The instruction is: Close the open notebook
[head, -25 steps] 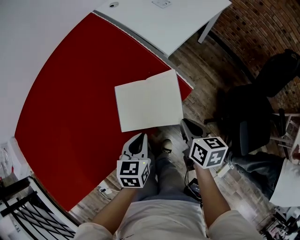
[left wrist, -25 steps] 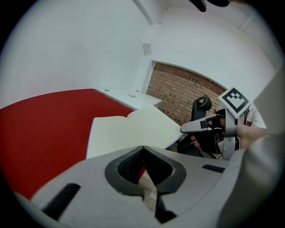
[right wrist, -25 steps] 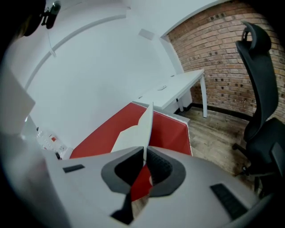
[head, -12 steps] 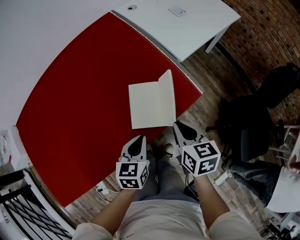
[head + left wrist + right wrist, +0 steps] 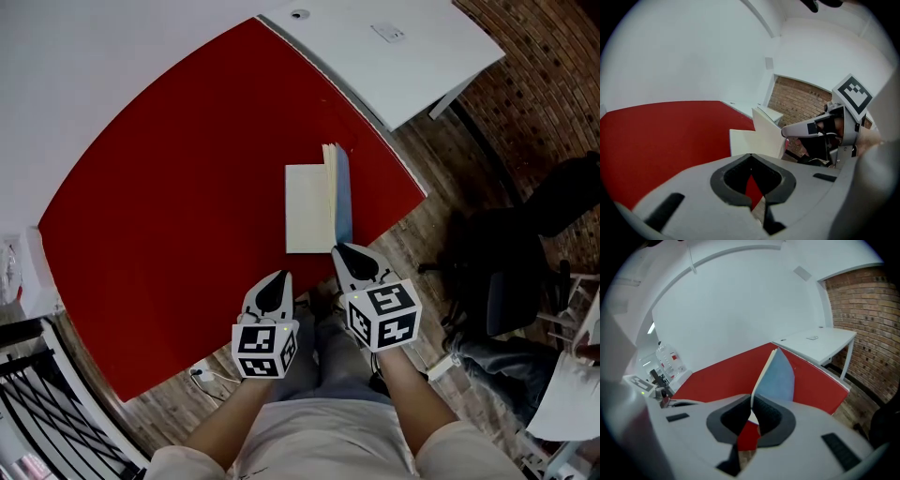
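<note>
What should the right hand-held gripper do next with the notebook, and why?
Probably swing the cover leftward and down onto the pages. The right hand-held gripper pinches that cover, which stands roughly upright, so the notebook is only half closed.

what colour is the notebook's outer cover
Light blue. The raised cover shows best in the right gripper view.

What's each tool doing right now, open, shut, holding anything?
Left tool: shut, empty.
Right tool: shut on the notebook, gripping its raised cover.
</note>
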`<state>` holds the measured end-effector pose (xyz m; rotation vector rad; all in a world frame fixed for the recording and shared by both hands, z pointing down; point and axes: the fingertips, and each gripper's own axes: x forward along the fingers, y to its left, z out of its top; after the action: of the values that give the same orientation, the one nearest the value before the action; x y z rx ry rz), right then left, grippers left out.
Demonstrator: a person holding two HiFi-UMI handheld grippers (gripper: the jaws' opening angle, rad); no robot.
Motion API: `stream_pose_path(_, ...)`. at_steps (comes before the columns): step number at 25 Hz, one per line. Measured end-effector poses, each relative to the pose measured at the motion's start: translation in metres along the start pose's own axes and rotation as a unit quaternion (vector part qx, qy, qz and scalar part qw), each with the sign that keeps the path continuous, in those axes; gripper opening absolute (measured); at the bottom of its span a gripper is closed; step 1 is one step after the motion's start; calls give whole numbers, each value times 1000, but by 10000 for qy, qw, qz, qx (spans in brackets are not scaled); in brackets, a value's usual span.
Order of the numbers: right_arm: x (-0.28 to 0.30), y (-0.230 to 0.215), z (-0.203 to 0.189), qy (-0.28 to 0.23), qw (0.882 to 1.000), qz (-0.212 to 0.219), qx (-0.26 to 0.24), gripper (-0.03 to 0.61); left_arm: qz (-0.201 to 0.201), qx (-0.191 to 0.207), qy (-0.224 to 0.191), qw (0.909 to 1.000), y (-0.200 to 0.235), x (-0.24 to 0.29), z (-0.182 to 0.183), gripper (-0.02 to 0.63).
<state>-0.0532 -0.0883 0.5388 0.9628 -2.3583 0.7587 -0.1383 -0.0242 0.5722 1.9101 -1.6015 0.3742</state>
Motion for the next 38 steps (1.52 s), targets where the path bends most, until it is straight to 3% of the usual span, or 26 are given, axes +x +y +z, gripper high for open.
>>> stream_pose_path(13,66,42,-32,643,9958,85,-639,25,410,-321,-22,9986,48,-22,-13,6)
stream_pose_path(25,116,45,-72,1258,9890,-36,-775,25,514,-486,48,9975,76,-22,-22,6)
stream_pose_path(38,126,43,-83,1382,9866,-172,-847,26,533,-543,141,9970,83,-20,-31,6)
